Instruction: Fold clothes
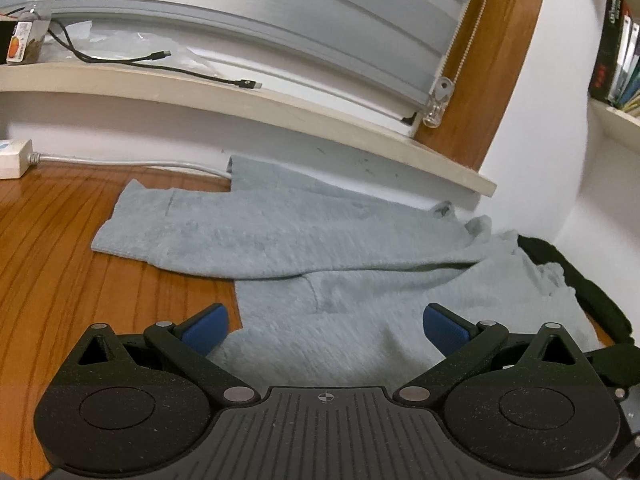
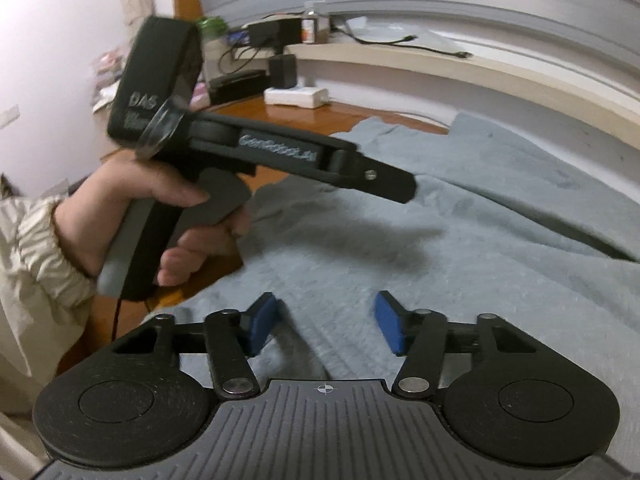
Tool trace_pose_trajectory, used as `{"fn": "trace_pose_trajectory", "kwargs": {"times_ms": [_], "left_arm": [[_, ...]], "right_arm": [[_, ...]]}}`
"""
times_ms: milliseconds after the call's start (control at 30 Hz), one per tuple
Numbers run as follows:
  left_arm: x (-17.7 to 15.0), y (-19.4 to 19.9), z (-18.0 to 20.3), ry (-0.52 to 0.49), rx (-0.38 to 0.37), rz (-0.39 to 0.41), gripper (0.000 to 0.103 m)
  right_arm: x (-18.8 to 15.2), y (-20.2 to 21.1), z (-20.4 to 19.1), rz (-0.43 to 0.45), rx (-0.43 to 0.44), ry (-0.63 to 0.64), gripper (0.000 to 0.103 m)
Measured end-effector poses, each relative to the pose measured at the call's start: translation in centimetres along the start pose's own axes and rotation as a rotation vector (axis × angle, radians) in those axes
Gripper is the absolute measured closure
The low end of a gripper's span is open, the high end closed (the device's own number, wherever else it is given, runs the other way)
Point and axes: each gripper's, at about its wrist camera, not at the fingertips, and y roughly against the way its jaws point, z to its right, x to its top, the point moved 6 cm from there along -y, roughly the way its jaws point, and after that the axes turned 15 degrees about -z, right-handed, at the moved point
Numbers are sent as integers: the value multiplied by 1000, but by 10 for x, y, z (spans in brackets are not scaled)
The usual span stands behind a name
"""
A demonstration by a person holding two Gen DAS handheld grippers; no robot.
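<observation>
A light blue-grey fuzzy sweater point(image 1: 304, 240) lies spread on the wooden table point(image 1: 60, 264), one sleeve point(image 1: 132, 220) folded across toward the left. My left gripper point(image 1: 326, 328) hovers open just above the sweater's near part, with nothing between its blue pads point(image 1: 206, 328). In the right wrist view the sweater point(image 2: 460, 240) fills the middle and right. My right gripper point(image 2: 326, 326) is open low over the fabric and holds nothing. A hand point(image 2: 172, 208) holds the left gripper point(image 2: 394, 186) above the cloth, at the left of that view.
A pale window sill point(image 1: 280, 100) carries black cables point(image 1: 132, 60) and a jar point(image 1: 32, 28). A white power strip point(image 1: 12, 158) lies at the table's back left. A black garment point(image 1: 580, 280) lies right of the sweater. Books point(image 1: 616, 60) stand on a shelf at the far right.
</observation>
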Motion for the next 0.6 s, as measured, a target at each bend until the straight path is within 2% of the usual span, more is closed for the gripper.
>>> {"fn": "trace_pose_trajectory", "kwargs": {"times_ms": [33,67,133,267,367,500,600], "left_arm": [[0,0,-1,2,-1,2,0],[0,0,-1,5,-3,4,0],[0,3,-3,19,-4,20,0],[1,9,-9,62,-17,51,0],[2,8,-12,73,-30,42,0],[3,7,-14,83,-43,30,0],[2,5,-9,52,-21,17,0]], "right_arm": [[0,-1,-2,-1,1,11,66],[0,0,-1,3,11,10,81],[0,4,1,15,20,2,97],[0,18,22,69,-13,-51,99],[-5,36,47,107,-60,-101,99],[-26,72,96,152,-179,-182,99],[-52,107,142,176,-294,-263,99]]}}
